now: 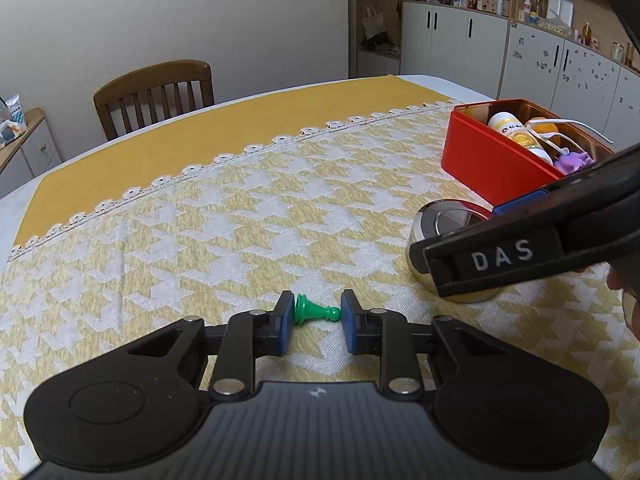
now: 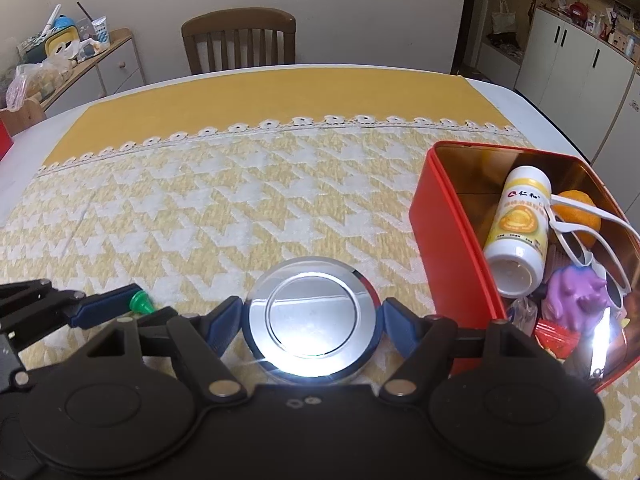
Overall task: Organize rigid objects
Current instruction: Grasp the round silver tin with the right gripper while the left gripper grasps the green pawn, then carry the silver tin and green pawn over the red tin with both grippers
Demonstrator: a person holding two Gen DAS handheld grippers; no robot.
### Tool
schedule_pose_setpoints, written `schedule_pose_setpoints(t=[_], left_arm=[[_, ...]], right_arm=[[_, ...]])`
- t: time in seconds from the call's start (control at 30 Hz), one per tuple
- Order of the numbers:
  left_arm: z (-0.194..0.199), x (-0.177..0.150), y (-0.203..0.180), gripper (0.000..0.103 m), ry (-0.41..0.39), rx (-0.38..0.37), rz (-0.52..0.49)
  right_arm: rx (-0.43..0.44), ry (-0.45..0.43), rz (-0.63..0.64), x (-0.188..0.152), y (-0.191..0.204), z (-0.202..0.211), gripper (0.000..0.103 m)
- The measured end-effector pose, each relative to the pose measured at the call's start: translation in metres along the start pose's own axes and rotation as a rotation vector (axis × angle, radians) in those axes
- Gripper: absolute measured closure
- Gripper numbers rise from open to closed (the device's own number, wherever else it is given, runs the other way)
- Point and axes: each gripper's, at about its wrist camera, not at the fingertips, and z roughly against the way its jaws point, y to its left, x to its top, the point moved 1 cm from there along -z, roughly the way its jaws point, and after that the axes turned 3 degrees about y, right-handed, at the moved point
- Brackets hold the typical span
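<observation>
Black plastic linkages fill the bottom of the left wrist view, and just beyond them the left gripper point(image 1: 317, 316) brackets a small green pawn point(image 1: 316, 309) lying on its side on the worktop point(image 1: 200, 216). The pawn's long axis runs straight across from pad to pad, base at the left pad and round head at the right one; both ends look in contact or nearly so, so the jaws are narrowly parted and seem closed onto it lengthwise. A woven yellow-and-white houndstooth cloth with a lace edge covers the surface, and a red tin box point(image 1: 496, 160) sits well off to the right. In the right wrist view, the right gripper point(image 2: 312, 318) stands wide, its blue pads at either flank of a round, polished metal tin point(image 2: 312, 312); whether they press it I cannot tell. Just to the right, that box point(image 2: 444, 240) holds a white bottle point(image 2: 518, 228), white sunglasses point(image 2: 588, 240) and a purple toy point(image 2: 576, 300). Both pieces probably go rightward into it, the right hand being nearer.
</observation>
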Motion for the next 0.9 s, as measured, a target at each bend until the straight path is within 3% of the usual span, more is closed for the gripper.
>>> schedule_pose_setpoints(t=[0.53, 0.9], left_arm=[[0.036, 0.012, 0.002, 0.079, -0.007, -0.038, 0.113], [0.07, 0.034, -0.019, 0.079, -0.042, -0.058, 0.146]], right_arm=[[0.1, -0.064, -0.011, 0.002, -0.012, 0.054, 0.028], [0.137, -0.094, 0.01, 0.001, -0.038, 0.092, 0.028]])
